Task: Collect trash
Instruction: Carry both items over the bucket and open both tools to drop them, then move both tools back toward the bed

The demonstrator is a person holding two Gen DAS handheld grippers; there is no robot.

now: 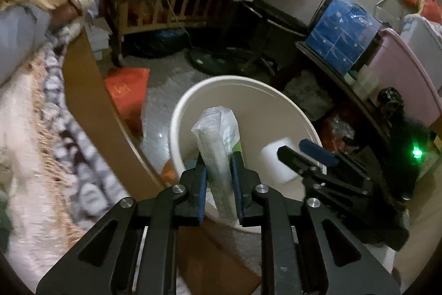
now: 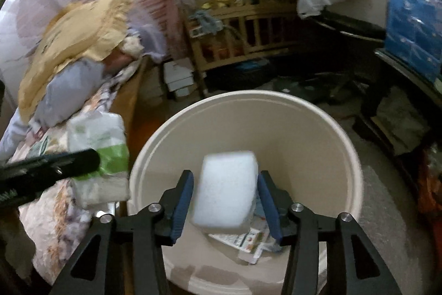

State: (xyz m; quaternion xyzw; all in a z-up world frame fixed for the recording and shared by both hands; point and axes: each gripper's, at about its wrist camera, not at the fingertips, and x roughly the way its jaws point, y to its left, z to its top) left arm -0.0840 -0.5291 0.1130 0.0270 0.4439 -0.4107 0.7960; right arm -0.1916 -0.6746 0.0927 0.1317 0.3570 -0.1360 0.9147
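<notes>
A: Why is the right gripper (image 2: 225, 201) above the bucket (image 2: 276, 98)?

B: To drop trash in. Its jaws stand apart from the white block (image 2: 226, 198), which seems released over the papers (image 2: 248, 239) inside.

A: And the left gripper (image 1: 218, 176)?

B: It clamps a plastic packet (image 1: 218, 140), over the near rim.

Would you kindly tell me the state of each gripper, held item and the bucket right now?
Left gripper: shut on the plastic packet.
Plastic packet: clamped, not yet in the bucket.
Right gripper: open.
Foam block: loose between its fingers, above the bucket.
Bucket: upright, lidless, paper scraps inside.
</notes>
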